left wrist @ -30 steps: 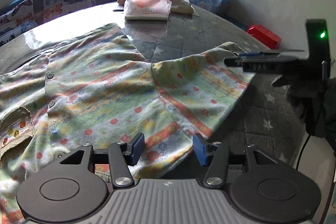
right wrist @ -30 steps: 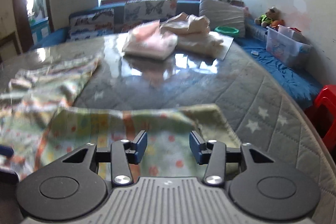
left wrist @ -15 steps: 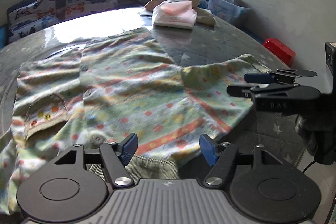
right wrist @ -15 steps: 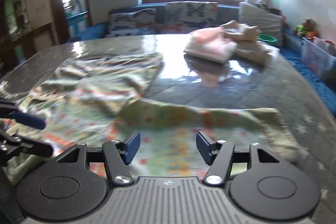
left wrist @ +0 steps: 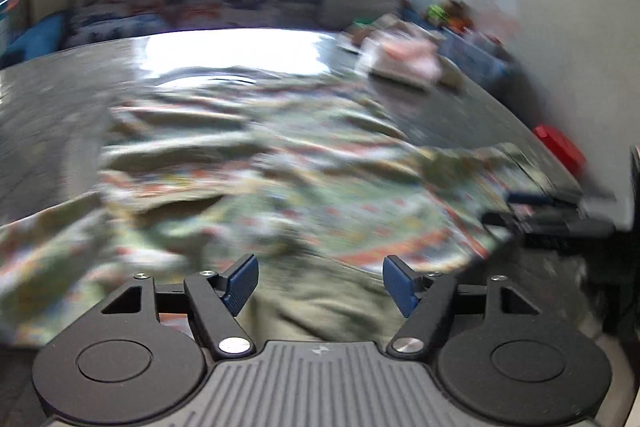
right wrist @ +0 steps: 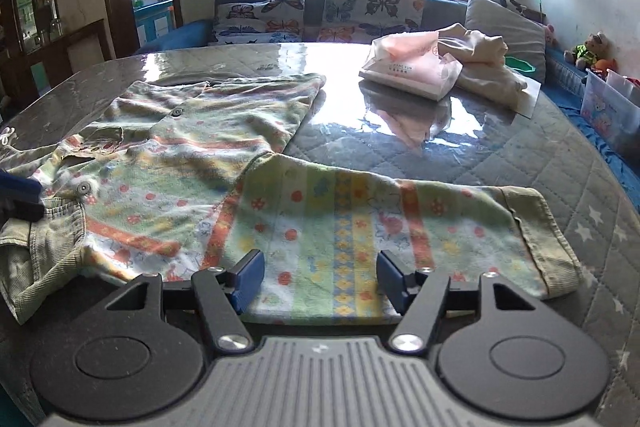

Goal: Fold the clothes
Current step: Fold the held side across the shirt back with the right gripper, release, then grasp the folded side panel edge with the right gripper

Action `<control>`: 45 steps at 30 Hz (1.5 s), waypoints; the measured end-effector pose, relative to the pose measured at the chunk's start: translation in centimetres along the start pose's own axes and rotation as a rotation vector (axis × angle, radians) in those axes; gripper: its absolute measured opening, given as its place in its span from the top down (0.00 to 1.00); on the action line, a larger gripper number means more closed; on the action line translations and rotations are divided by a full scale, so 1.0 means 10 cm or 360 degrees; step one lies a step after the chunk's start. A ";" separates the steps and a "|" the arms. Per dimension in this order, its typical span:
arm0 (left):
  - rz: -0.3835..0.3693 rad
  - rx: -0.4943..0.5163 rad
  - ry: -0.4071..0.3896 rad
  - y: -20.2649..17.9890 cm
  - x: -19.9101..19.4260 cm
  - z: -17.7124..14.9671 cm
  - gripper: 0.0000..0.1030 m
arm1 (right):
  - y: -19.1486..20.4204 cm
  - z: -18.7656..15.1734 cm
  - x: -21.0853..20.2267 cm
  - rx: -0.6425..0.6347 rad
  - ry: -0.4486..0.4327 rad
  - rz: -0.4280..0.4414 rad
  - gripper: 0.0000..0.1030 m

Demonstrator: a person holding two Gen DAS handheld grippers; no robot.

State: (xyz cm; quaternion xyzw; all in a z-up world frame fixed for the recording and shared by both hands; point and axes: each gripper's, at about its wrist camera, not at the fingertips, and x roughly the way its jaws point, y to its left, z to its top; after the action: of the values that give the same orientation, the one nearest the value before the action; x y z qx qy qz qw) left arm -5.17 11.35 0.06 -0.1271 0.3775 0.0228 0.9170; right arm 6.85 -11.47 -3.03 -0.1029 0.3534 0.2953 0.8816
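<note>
The quilted, glossy counter (right wrist: 500, 155) carries a patterned shirt (right wrist: 192, 163) spread flat, its sleeve (right wrist: 400, 227) running toward three o'clock. The left wrist view is motion-blurred, hiding the shirt's detail. The right gripper (right wrist: 320, 277) has just been opening, fingers spread over the sleeve's soft terry edge, pinching nothing. The left gripper (left wrist: 320, 281), likewise spread after opening, hovers over the ribbed hem (right wrist: 44, 259).

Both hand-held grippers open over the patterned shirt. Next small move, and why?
Probably lower the right hand-held gripper onto the near edge of the sleeve and close. The sleeve lies flat, spread out to the right of the shirt body, unfolded; the jaws have just been opening and stand apart above the fabric, gripping nothing.
</note>
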 end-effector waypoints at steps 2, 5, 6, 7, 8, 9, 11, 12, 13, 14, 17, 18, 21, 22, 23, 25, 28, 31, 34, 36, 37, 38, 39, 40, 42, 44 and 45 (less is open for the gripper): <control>0.0063 -0.0072 -0.0050 0.24 -0.08 0.05 0.35 | 0.00 0.00 0.02 0.0000 0.0002 -0.0004 0.34; 0.0186 -0.0188 -0.0067 0.62 -0.13 0.06 0.45 | 0.01 0.00 0.03 0.0000 0.0001 -0.0005 0.33; 0.0229 -0.0220 -0.0054 0.73 -0.11 0.06 0.47 | 0.01 0.00 0.03 -0.0001 0.0003 -0.0005 0.33; 0.0271 -0.0244 -0.0037 0.83 -0.09 0.05 0.52 | 0.00 0.00 0.04 -0.0002 0.0004 -0.0004 0.32; 0.0314 -0.0268 -0.0021 0.93 -0.07 0.03 0.53 | 0.00 0.00 0.04 -0.0004 0.0005 -0.0004 0.32; 0.0354 -0.0290 -0.0007 1.02 -0.06 0.03 0.53 | 0.00 0.00 0.04 -0.0006 0.0007 -0.0004 0.31; 0.0395 -0.0301 -0.0017 1.16 -0.07 -0.02 0.55 | 0.00 0.00 0.05 -0.0004 0.0006 -0.0008 0.29; 0.0422 -0.0292 -0.0019 1.20 -0.08 -0.01 0.56 | 0.00 0.00 0.05 -0.0002 0.0005 -0.0010 0.28; 0.0448 -0.0282 -0.0022 1.23 -0.09 0.00 0.58 | 0.00 -0.01 0.05 0.0000 0.0004 -0.0013 0.28; 0.0477 -0.0269 -0.0023 1.27 -0.09 0.00 0.58 | 0.00 -0.01 0.05 0.0003 0.0002 -0.0013 0.28; 0.0552 -0.0228 -0.0029 1.38 -0.09 -0.01 0.59 | 0.00 -0.02 0.05 0.0012 -0.0006 -0.0014 0.23; 0.0557 -0.0227 -0.0028 1.40 -0.09 0.00 0.59 | 0.00 -0.03 0.05 0.0018 -0.0010 -0.0013 0.20; 0.0569 -0.0243 -0.0017 1.43 -0.10 0.05 0.61 | 0.02 -0.05 0.07 0.0005 -0.0007 0.0006 0.09; 0.0567 -0.0240 -0.0017 1.41 -0.10 0.07 0.57 | 0.04 -0.05 0.08 -0.0002 -0.0006 0.0009 0.09; 0.0565 -0.0230 -0.0020 1.37 -0.11 0.08 0.54 | 0.04 -0.05 0.07 0.0001 -0.0010 0.0002 0.09; 0.0548 -0.0202 -0.0034 1.24 -0.12 0.11 0.52 | 0.03 -0.04 0.06 0.0024 -0.0025 -0.0012 0.16; 0.0472 -0.0161 -0.0055 1.05 -0.16 0.17 0.48 | -0.08 -0.02 0.00 0.0109 -0.0049 -0.0041 0.21; 0.0386 -0.0079 -0.0066 0.80 -0.16 0.21 0.47 | -0.24 0.00 -0.07 0.0170 -0.0093 -0.0132 0.25; 0.0282 -0.0022 -0.0061 0.53 -0.10 0.25 0.44 | -0.49 -0.01 -0.12 0.0261 -0.0100 -0.0253 0.30; 0.0214 0.0030 -0.0057 0.35 -0.05 0.27 0.43 | -0.66 -0.03 -0.14 0.0308 -0.0100 -0.0362 0.34; 0.0183 0.0059 -0.0053 0.25 -0.02 0.27 0.42 | -0.74 -0.04 -0.15 0.0335 -0.0099 -0.0409 0.35; 0.0156 0.0090 -0.0046 0.16 0.01 0.28 0.41 | -0.83 -0.05 -0.16 0.0380 -0.0102 -0.0455 0.39; 0.0131 0.0118 -0.0039 0.07 0.04 0.28 0.40 | -0.94 -0.07 -0.18 0.0434 -0.0106 -0.0497 0.40; 0.0108 0.0143 -0.0031 -0.02 0.08 0.28 0.38 | -1.03 -0.08 -0.19 0.0470 -0.0105 -0.0529 0.41; 0.0060 0.0197 -0.0011 -0.18 0.15 0.28 0.36 | -1.16 -0.10 -0.20 0.0519 -0.0093 -0.0583 0.44; 0.0022 0.0245 0.0005 -0.35 0.22 0.27 0.32 | -1.25 -0.10 -0.18 0.0549 -0.0078 -0.0591 0.46; 0.0004 0.0263 0.0012 -0.42 0.26 0.27 0.31 | -1.28 -0.11 -0.16 0.0560 -0.0073 -0.0592 0.46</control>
State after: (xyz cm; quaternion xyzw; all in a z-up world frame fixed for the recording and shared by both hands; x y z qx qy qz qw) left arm -0.92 7.86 0.96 -0.0506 0.3817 -0.0078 0.9229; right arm 12.87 -22.88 -3.06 -0.0045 0.3544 0.0644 0.9329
